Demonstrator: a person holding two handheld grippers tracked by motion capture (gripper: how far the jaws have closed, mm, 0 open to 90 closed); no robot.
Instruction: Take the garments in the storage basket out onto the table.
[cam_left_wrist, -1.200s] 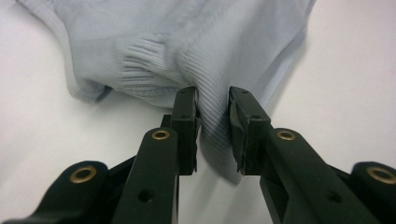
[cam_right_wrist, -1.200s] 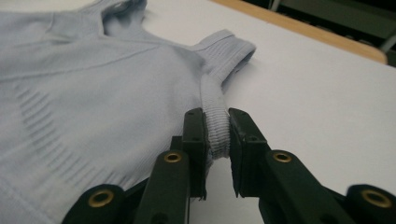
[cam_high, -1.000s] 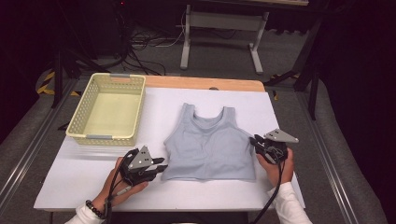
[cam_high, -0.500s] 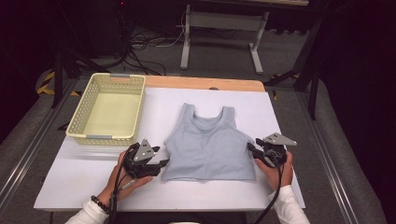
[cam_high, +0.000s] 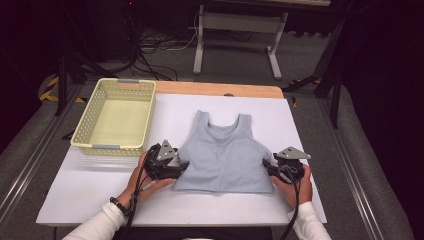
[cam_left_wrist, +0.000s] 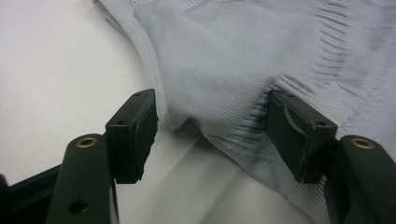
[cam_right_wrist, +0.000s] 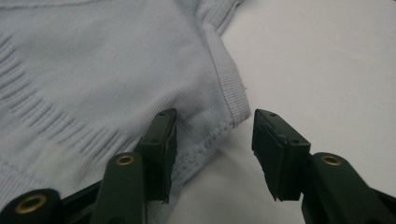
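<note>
High view | tank top (cam_high: 222, 157): 1; basket (cam_high: 87, 134): 1; tools: 2

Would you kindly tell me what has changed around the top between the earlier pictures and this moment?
The left hand-held gripper has slid in along the table toward the grey top's lower left corner. Both sets of jaws have just been opening: they now stand apart, with that corner's hem between the left pair and the lower right corner's hem between those of the right hand-held gripper, neither clamped. The top stays flat on the white table; the basket is unmoved.
</note>
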